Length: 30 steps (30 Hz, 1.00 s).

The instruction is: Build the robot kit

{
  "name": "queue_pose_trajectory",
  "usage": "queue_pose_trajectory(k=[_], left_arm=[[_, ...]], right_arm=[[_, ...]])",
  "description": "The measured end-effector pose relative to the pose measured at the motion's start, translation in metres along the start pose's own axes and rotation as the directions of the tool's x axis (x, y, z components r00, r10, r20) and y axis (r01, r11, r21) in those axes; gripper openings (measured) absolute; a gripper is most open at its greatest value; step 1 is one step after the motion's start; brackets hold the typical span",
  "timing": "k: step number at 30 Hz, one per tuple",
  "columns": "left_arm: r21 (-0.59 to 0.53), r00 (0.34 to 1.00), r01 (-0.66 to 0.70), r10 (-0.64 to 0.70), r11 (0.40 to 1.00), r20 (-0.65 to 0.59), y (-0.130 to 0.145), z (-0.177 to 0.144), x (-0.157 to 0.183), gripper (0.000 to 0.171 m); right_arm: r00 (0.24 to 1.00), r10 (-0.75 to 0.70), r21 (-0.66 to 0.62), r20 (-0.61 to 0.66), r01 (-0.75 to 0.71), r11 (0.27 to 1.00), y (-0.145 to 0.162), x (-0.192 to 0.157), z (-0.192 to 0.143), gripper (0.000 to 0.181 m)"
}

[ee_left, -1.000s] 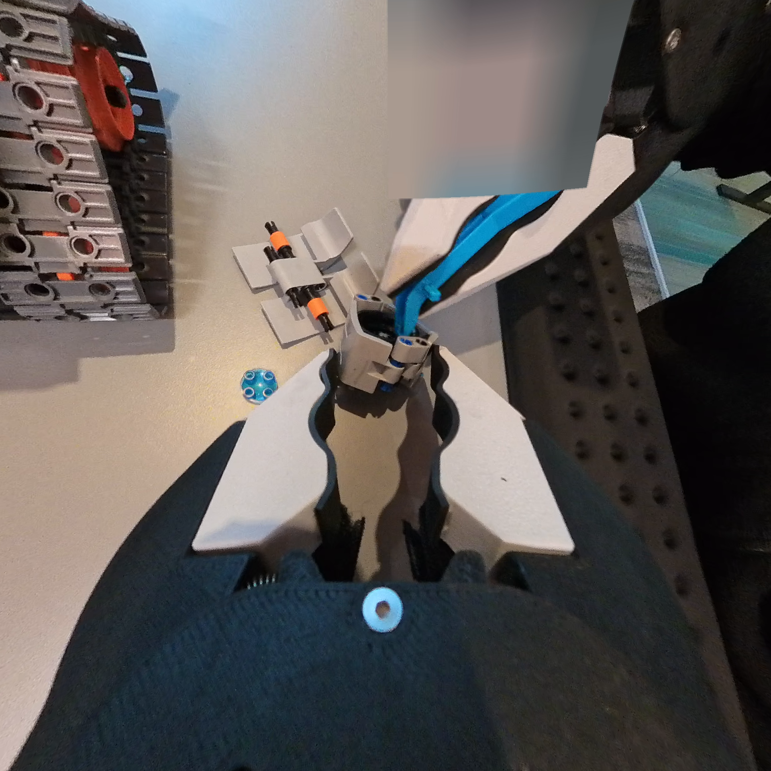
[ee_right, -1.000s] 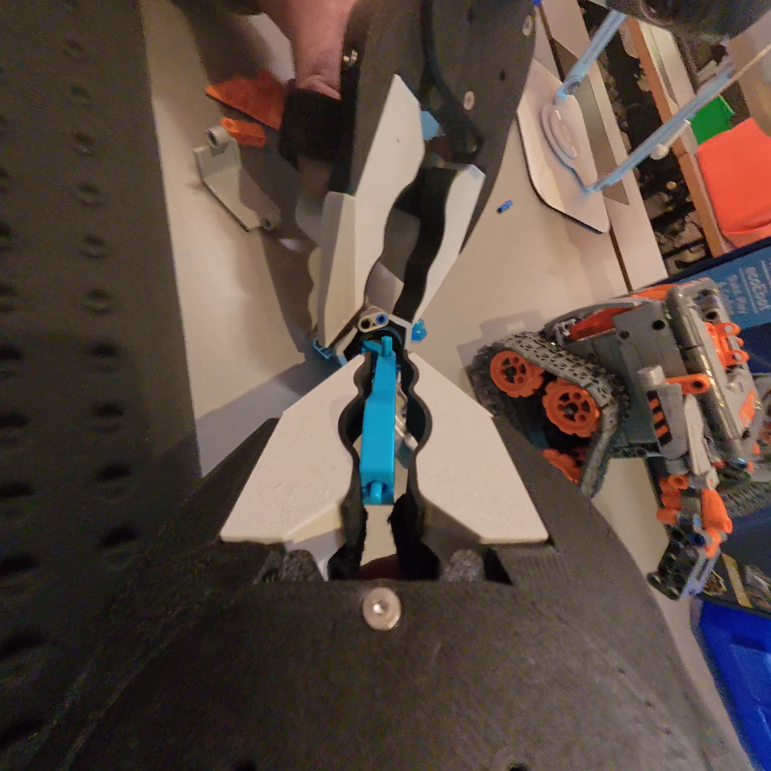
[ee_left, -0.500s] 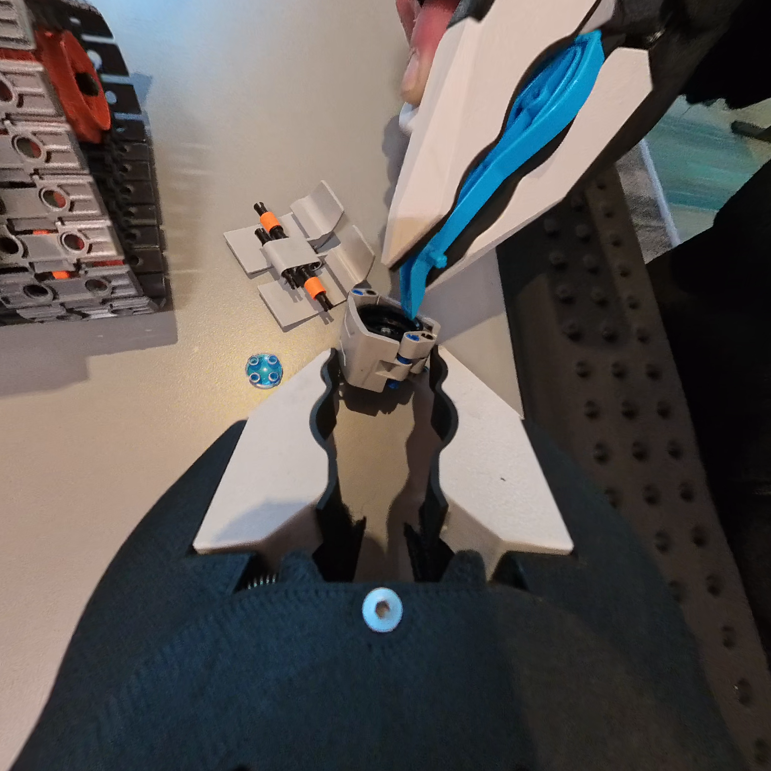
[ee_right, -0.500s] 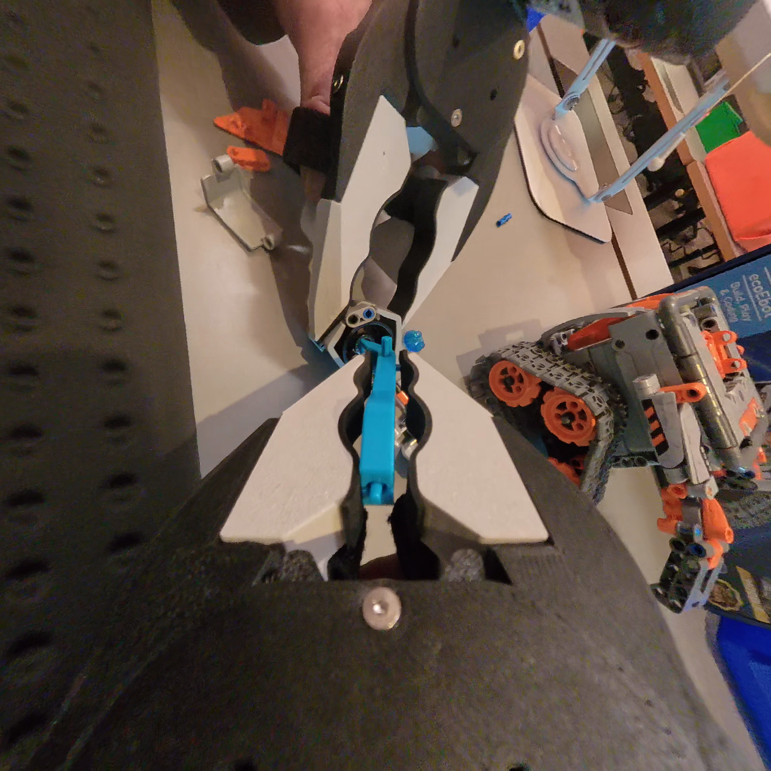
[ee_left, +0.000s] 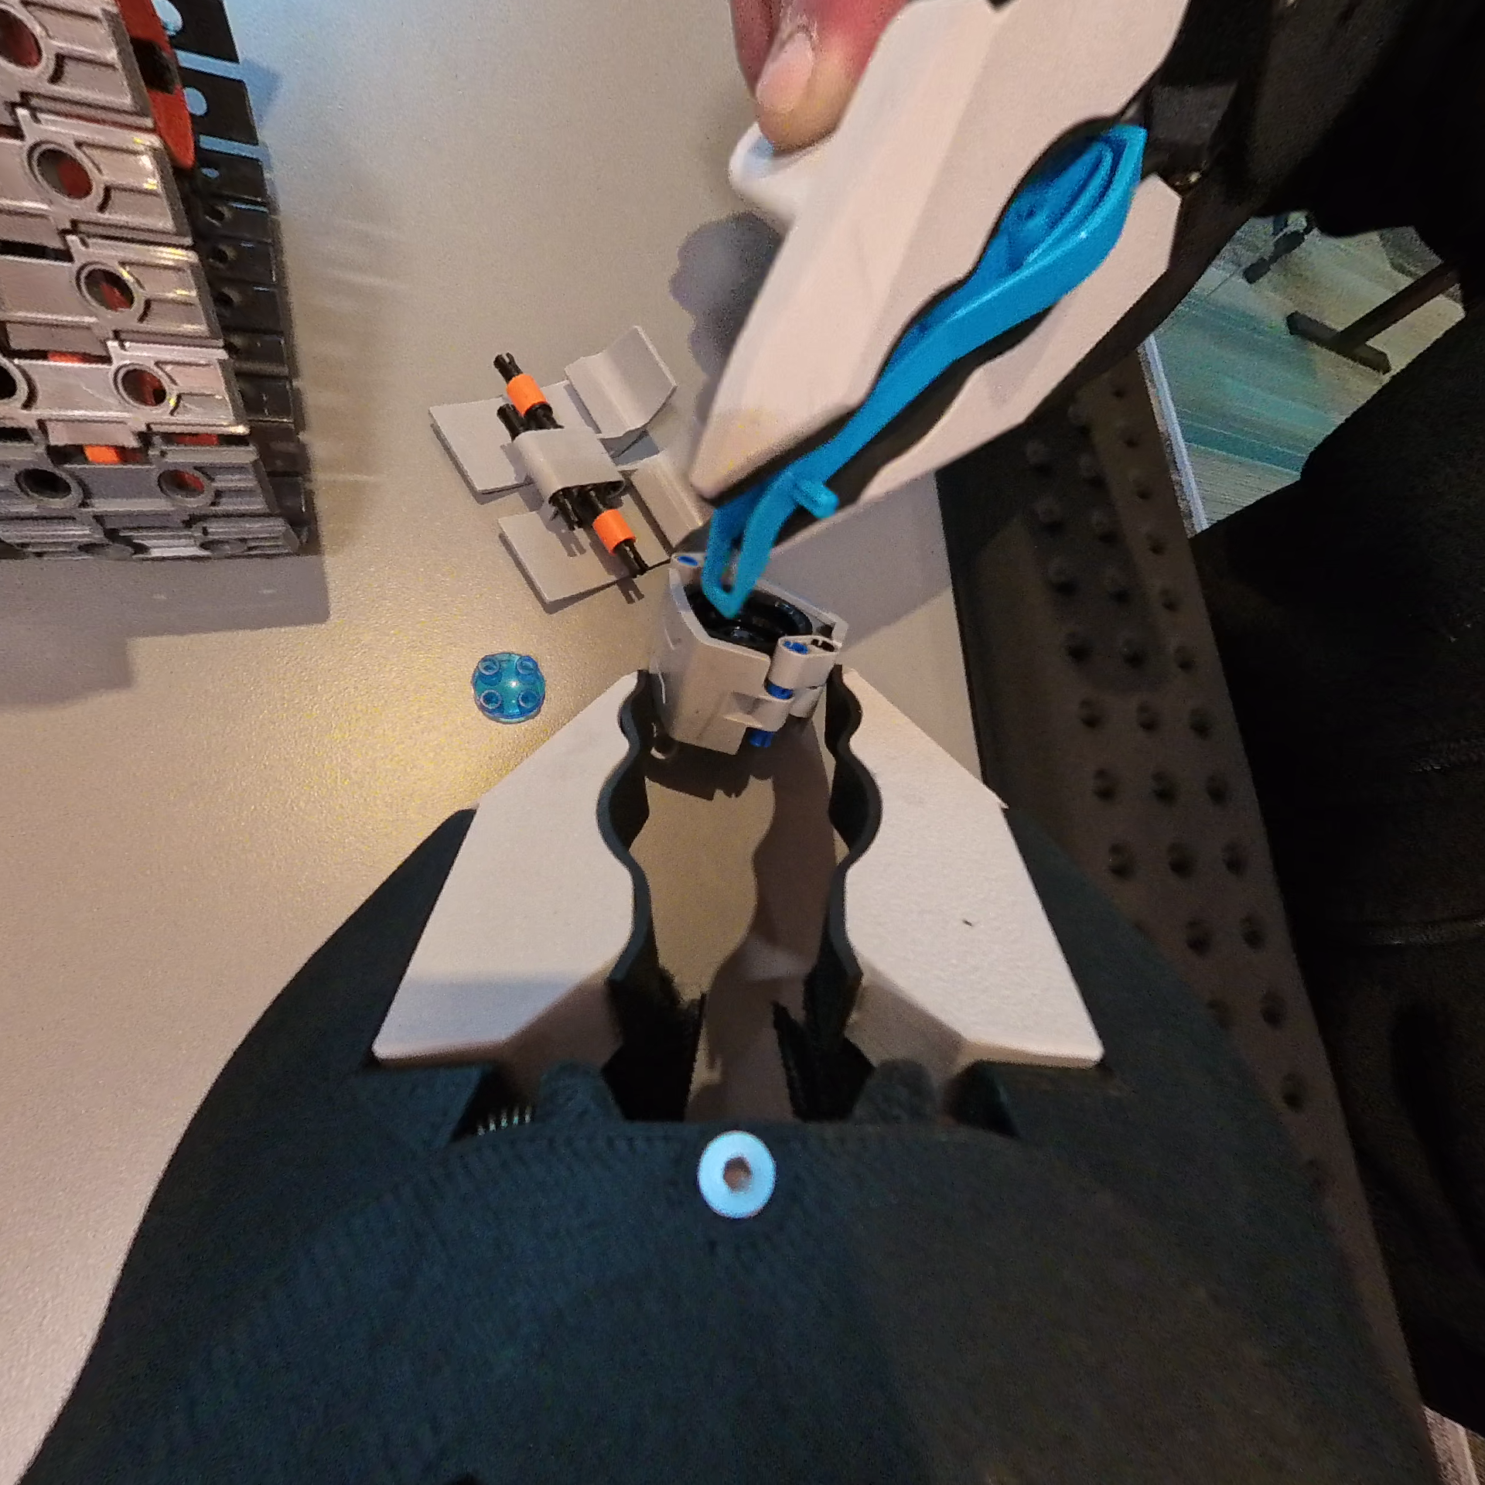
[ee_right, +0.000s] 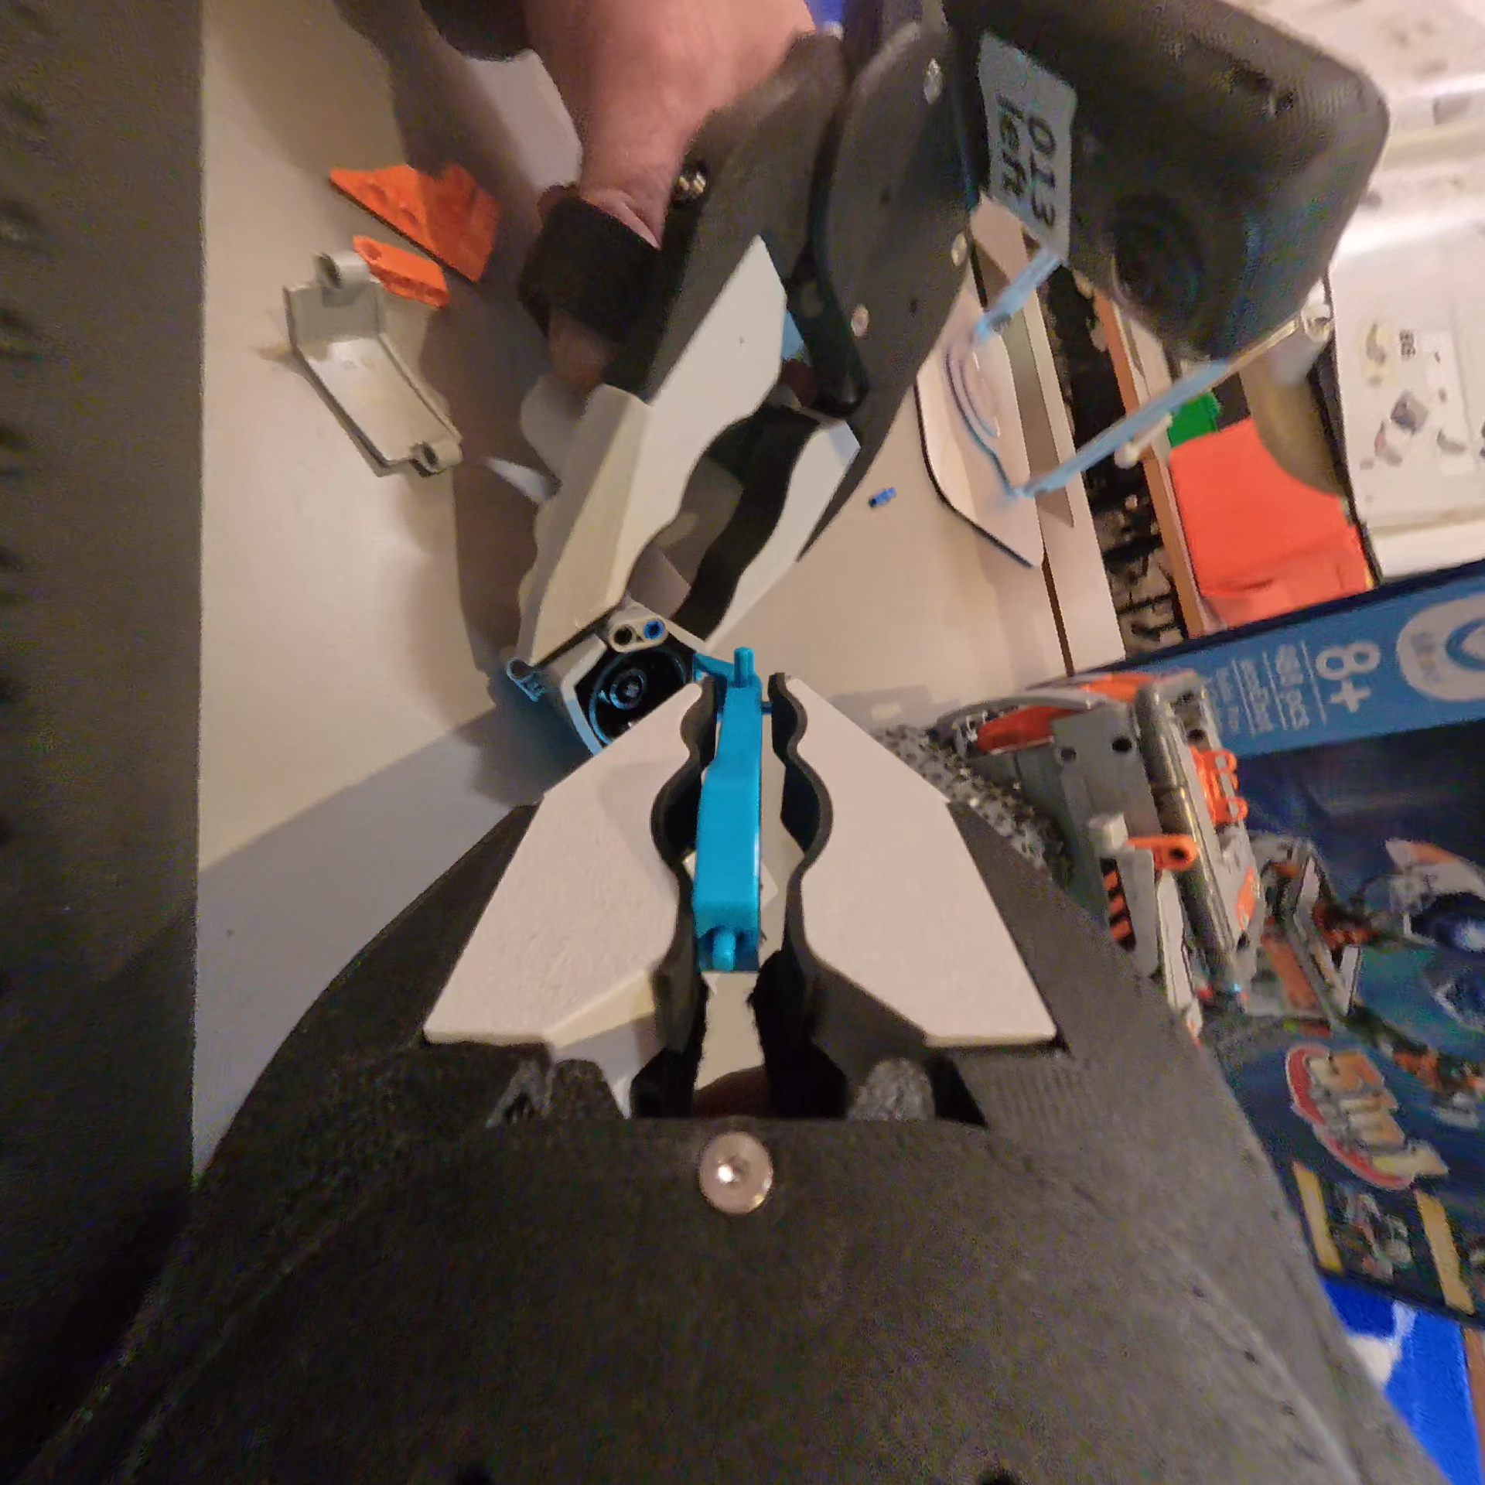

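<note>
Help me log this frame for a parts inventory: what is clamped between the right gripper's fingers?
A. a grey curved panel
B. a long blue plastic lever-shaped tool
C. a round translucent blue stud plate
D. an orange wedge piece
B: in the right wrist view the right gripper is shut on the blue tool, whose tip reaches the grey housing that the left gripper clamps.

Warm indoor light, soft shadows on table [ee_left: 201, 884]; fisheye-bent edges, upper corners blurred, perhaps motion.
</note>
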<state>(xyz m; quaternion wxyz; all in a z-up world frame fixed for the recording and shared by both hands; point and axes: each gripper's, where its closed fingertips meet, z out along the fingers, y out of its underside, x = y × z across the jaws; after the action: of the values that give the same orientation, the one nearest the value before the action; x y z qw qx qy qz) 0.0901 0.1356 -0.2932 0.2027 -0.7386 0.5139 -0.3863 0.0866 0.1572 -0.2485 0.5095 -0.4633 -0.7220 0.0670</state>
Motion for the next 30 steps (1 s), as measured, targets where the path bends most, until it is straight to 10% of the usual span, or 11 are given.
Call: queue_pose_trajectory(k=[23, 30], left_arm=[[-0.021, 0.998, -0.066, 0.066, 0.998, -0.012, 0.000, 0.002, 0.001, 0.040], [-0.047, 0.992, -0.121, 0.122, 0.992, 0.034, 0.000, 0.003, -0.001, 0.038]], right_arm=[[0.933, -0.350, 0.141, 0.080, 0.337, 0.931, -0.009, -0.010, 0.007, 0.011], [0.940, -0.180, 0.113, 0.289, 0.153, 0.982, -0.002, -0.007, 0.010, 0.010]])
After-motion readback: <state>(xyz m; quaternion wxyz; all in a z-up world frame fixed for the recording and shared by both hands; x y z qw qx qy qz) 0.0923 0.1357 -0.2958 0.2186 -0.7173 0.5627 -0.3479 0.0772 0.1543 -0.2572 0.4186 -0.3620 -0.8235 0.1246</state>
